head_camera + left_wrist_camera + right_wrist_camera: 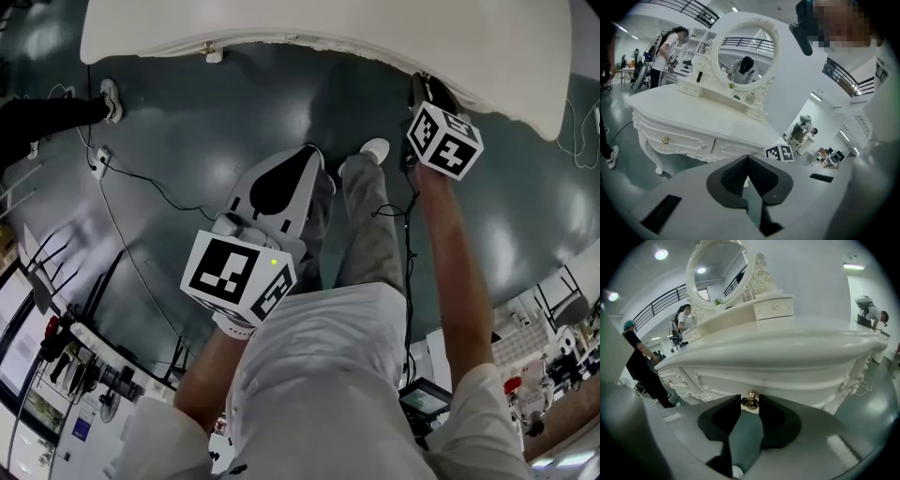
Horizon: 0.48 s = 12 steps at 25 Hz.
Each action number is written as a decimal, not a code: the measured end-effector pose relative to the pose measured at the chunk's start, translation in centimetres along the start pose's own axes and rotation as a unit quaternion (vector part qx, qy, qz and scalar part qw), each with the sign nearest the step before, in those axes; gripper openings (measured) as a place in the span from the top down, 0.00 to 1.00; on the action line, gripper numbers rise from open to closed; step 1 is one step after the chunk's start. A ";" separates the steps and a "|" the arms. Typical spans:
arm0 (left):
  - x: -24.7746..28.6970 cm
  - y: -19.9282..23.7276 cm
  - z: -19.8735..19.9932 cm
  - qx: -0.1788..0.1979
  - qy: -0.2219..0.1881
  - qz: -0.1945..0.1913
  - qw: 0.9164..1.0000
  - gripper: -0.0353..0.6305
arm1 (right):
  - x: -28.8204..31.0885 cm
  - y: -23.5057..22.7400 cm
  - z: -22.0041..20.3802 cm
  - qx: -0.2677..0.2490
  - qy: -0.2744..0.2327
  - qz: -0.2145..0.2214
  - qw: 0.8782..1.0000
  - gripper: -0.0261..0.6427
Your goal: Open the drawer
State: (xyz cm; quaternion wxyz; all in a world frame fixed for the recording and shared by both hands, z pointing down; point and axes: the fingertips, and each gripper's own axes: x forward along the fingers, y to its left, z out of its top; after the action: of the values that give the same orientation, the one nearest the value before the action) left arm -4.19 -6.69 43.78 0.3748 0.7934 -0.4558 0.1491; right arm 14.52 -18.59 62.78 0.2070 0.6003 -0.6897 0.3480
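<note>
A white carved dressing table (375, 37) stands ahead of me; its drawer front (797, 383) carries a small gold knob (750, 400). In the right gripper view my right gripper (750, 401) has that knob between its dark fingertips, and both tips touch it. The drawer front sits flush under the tabletop. In the head view the right gripper (424, 86) reaches up under the table's edge. My left gripper (309, 155) hangs back over the floor, away from the table; its tips meet at a point with nothing between them (748, 157).
An oval mirror (746, 55) with small drawers stands on the tabletop. A second gold knob (665, 139) sits on the table's left drawer. Cables and a power strip (99, 161) lie on the grey floor. A person in black (640, 364) stands left of the table.
</note>
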 end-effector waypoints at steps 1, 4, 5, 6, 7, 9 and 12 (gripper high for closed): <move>0.0 0.0 0.0 0.000 0.000 0.000 1.000 0.93 | 0.0 -0.1 0.0 0.005 -0.002 0.000 1.000 0.77; -0.1 0.0 0.0 -0.003 -0.002 -0.001 1.000 0.93 | -0.4 -0.1 -0.2 0.011 -0.005 -0.002 1.000 0.77; -0.2 0.0 0.0 -0.004 -0.003 0.000 1.000 0.93 | -0.6 -0.1 -0.5 0.008 -0.004 -0.002 1.000 0.77; -0.2 0.1 0.0 -0.006 -0.003 0.000 1.000 0.93 | -0.9 -0.1 -0.8 0.004 -0.003 -0.001 1.000 0.77; -0.3 0.1 -0.1 -0.007 -0.004 0.000 1.000 0.93 | -1.2 0.0 -1.2 0.001 -0.002 0.001 1.000 0.77; -0.4 0.0 -0.2 -0.006 -0.004 0.000 1.000 0.93 | -1.9 0.0 -2.0 -0.004 0.001 0.004 1.000 0.77; -0.6 -0.2 -0.3 -0.003 -0.005 0.000 1.000 0.93 | -2.8 0.0 -3.0 -0.001 0.005 0.007 1.000 0.77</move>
State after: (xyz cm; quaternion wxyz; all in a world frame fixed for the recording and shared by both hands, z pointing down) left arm -4.30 -6.05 43.60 0.3752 0.7930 -0.4580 0.1436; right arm 14.67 -14.53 62.83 0.2084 0.5936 -0.6934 0.3514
